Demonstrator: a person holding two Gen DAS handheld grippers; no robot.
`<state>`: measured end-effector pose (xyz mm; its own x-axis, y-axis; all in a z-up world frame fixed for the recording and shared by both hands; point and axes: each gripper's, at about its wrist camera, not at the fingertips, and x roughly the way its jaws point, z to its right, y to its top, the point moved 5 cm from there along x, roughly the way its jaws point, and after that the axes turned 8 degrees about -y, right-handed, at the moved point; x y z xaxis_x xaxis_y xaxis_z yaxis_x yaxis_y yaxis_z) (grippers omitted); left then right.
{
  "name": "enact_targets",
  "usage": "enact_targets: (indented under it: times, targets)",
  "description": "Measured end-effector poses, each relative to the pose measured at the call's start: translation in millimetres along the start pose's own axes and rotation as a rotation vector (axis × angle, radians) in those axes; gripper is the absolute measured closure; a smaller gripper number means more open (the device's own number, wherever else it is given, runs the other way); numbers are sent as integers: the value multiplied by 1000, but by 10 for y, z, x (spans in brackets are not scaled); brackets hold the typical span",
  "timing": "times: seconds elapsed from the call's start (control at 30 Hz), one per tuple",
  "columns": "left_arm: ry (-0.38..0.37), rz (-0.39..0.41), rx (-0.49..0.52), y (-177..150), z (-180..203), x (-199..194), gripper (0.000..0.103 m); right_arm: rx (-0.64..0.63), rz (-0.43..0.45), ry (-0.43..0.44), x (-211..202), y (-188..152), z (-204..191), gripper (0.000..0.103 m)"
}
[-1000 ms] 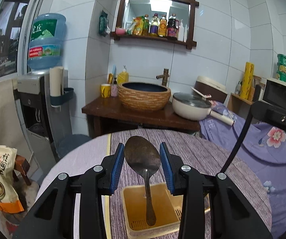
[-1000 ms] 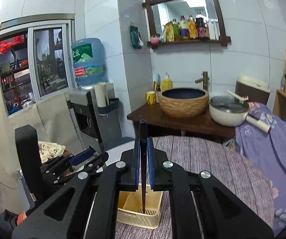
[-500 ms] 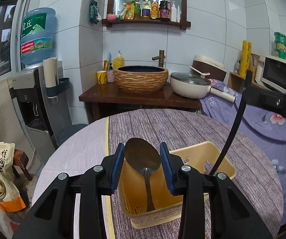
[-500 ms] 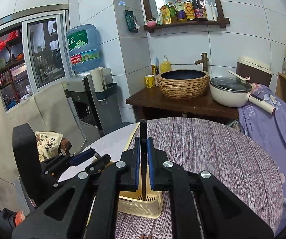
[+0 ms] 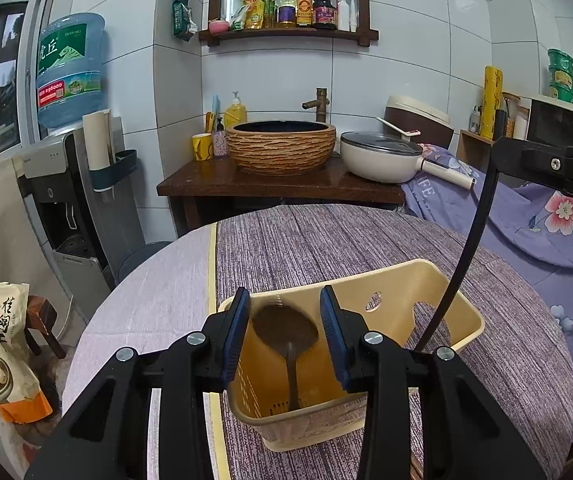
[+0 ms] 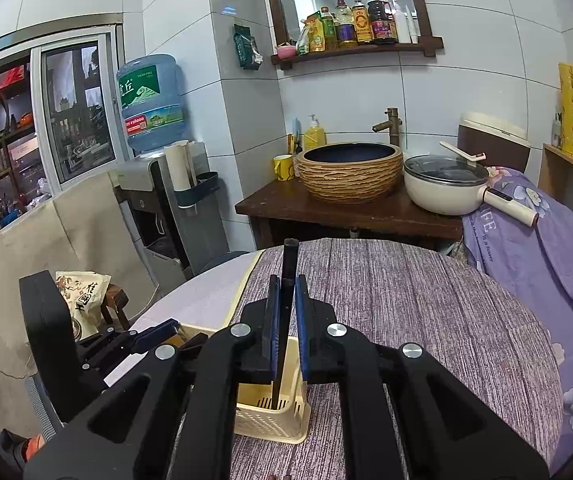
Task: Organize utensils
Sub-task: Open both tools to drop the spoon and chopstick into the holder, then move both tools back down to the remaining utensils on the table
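Spoon: dark metal spoon (image 5: 285, 326), bowl up and motion-blurred, stands between the blue pads (image 5: 234, 336) of the left tool (image 5: 284, 300). The jaws have just been opening; a narrow gap shows on each side of the bowl, so nothing is gripped. Its handle reaches down to the slotted floor of the pale yellow plastic basket (image 5: 438, 280), left compartment. The basket sits on the round table (image 5: 326, 240) with its purple striped cloth. Right tool (image 6: 287, 284): clamped tight on a thin black utensil (image 6: 289, 256), held upright, lower end inside the basket.
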<state>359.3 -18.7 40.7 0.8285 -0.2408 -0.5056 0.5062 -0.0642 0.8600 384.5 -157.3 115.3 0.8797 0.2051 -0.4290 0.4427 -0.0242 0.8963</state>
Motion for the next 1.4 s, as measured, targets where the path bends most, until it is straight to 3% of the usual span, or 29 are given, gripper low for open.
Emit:
enact_targets:
  times: [0.1,0.13,0.17,0.23,0.3,0.4,0.7,0.73,0.9,1.07,1.4]
  targets:
    - [-9,20,-6,5,-3,-49,49,-27,9,-21,-13,-28,-12,93]
    - [-6,29,-4,6,-2,-86,45,-34,13,-30,-26,-34,-22,85]
    - [-1,39,1,10,2,-128,41,-33,18,-31,-45,-48,-18,65]
    - [13,66,11,-7,-4,-235,35,-10,36,-41,-106,-77,28,42]
    - [33,86,10,-46,-22,-350,26,-16,37,-55,-159,-130,50,42]
    - [74,97,-1,-173,-79,-513,20,-31,25,-63,-234,-258,69,42]
    - [141,-19,-56,-880,-296,-693,17,-106,-164,-71,-246,-1187,68,42]
    - [147,-41,-56,-976,-308,-691,18,-114,-190,-80,-231,-1311,67,42]
    - [108,-173,-112,-1436,-342,-640,46,-117,-317,-89,-146,-1894,101,53]
    - [59,-240,-129,-1694,-245,-592,57,-94,-402,-69,-123,-2278,117,62]
    - [30,-274,-121,-1816,-110,-545,59,-126,-468,-47,-93,-2524,15,70]
